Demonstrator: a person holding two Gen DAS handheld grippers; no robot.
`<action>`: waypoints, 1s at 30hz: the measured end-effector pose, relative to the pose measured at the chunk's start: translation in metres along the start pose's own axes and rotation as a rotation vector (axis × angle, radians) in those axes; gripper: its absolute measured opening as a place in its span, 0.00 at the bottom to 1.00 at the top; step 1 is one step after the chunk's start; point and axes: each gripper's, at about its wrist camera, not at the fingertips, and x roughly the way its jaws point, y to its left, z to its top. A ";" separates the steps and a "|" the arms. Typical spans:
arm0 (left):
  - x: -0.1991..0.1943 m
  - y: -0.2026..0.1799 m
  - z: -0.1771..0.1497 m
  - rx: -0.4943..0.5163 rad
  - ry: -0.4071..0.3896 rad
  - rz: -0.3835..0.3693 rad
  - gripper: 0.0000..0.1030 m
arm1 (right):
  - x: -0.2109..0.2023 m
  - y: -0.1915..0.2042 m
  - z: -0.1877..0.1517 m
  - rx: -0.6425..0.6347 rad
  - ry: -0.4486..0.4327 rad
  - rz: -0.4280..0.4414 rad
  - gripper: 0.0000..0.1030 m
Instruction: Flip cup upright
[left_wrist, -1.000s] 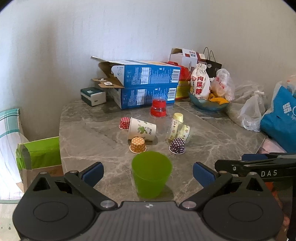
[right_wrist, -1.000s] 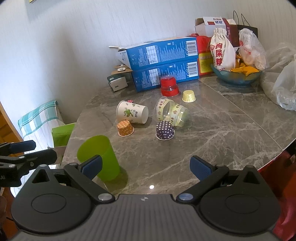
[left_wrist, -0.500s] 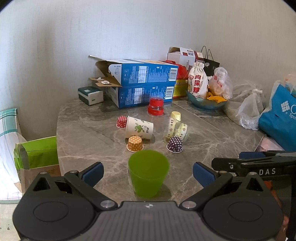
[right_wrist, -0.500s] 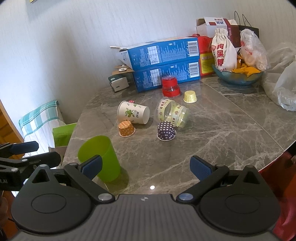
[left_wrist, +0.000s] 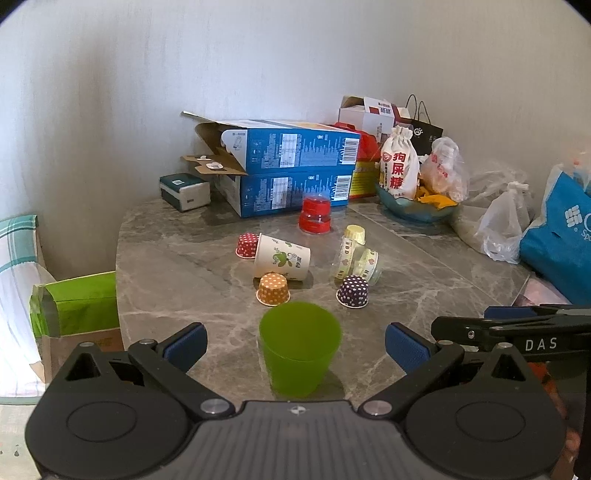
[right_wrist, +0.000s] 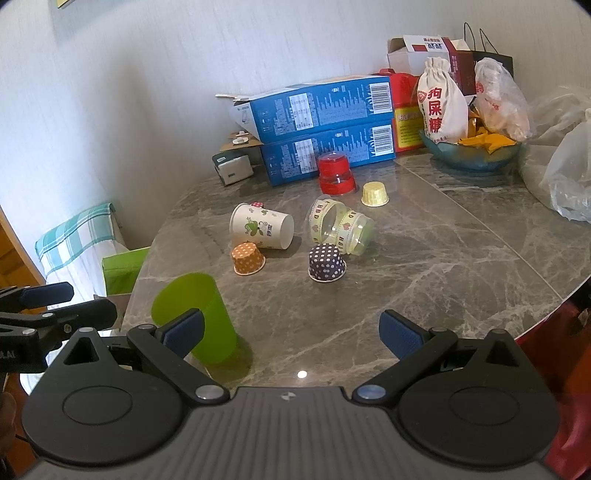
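Observation:
A green plastic cup (left_wrist: 298, 347) stands upright near the front edge of the grey marble table (left_wrist: 177, 266); it also shows in the right wrist view (right_wrist: 195, 317). My left gripper (left_wrist: 295, 341) is open, its blue pads (left_wrist: 184, 345) apart on either side of the cup without touching it. My right gripper (right_wrist: 291, 334) is open and empty, to the right of the cup. A white paper cup (left_wrist: 282, 261) lies on its side mid-table, as does a clear cup (left_wrist: 354, 260).
Small dotted cupcake cups, orange (left_wrist: 273, 290), purple (left_wrist: 353, 291), red (left_wrist: 246, 244) and yellow (left_wrist: 355, 233), sit mouth down. A red cup (left_wrist: 314, 214), blue boxes (left_wrist: 291, 173), a bowl (left_wrist: 415, 208) and bags (left_wrist: 506, 221) crowd the back and right.
My left gripper has drawn back from the green cup, which now looks smaller and farther. The right gripper has barely moved. Both stay open.

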 end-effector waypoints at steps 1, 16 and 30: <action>0.000 0.000 0.000 0.000 0.000 -0.001 1.00 | 0.000 0.000 0.000 0.000 -0.001 0.001 0.99; 0.001 0.000 0.000 -0.003 0.002 -0.004 1.00 | 0.001 -0.001 0.000 0.002 0.004 -0.001 0.99; 0.002 0.000 0.002 -0.005 -0.012 -0.023 1.00 | 0.004 -0.001 0.000 0.008 0.010 -0.003 0.99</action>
